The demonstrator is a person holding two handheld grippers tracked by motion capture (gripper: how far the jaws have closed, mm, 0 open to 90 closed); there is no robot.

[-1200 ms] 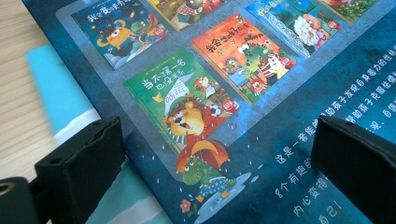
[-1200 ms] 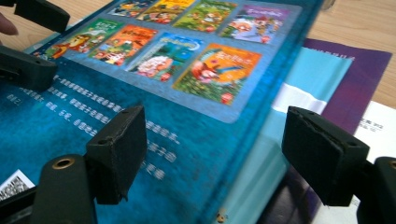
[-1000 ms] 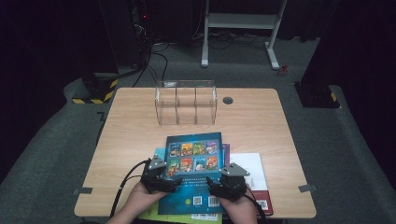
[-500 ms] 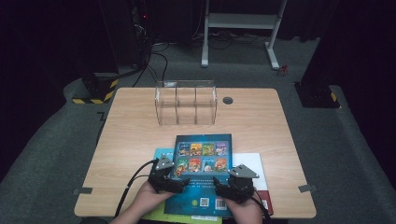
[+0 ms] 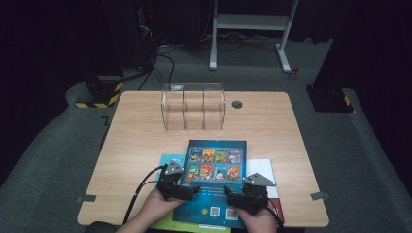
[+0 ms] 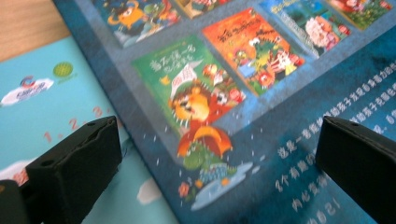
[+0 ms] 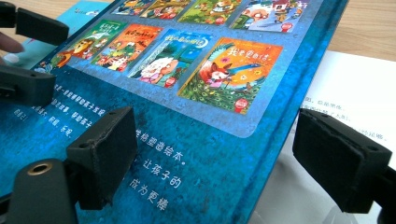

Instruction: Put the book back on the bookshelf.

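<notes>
At this check I found the blue picture book (image 5: 215, 180) lying flat, back cover up, at the near middle of the table (image 5: 141, 145), stacked on a teal booklet (image 5: 171, 160) at its left and a white sheet (image 5: 265, 167) at its right, with the clear divided organizer (image 5: 194, 107) well apart toward the far edge. The left gripper (image 5: 187, 190) stood wide open with its jaws straddling the book's left edge, nothing pinched; one jaw sat over the teal booklet (image 6: 42, 116), the other over the cover (image 6: 261, 140). The right gripper (image 5: 235, 200) had just been opening and also stood wide, astride the right edge (image 7: 289, 93), the book between the jaws but not pressed. I judged the book stiff-covered and moderately light, its glossy surface likely slick under the pads (a hardback, by the look of its thick board edge). It lay flush on the papers, so a jaw would probably need to slip under an overhanging edge. I would take it at the two side edges near the lower corners, mindful of catching the sheets beneath.
</notes>
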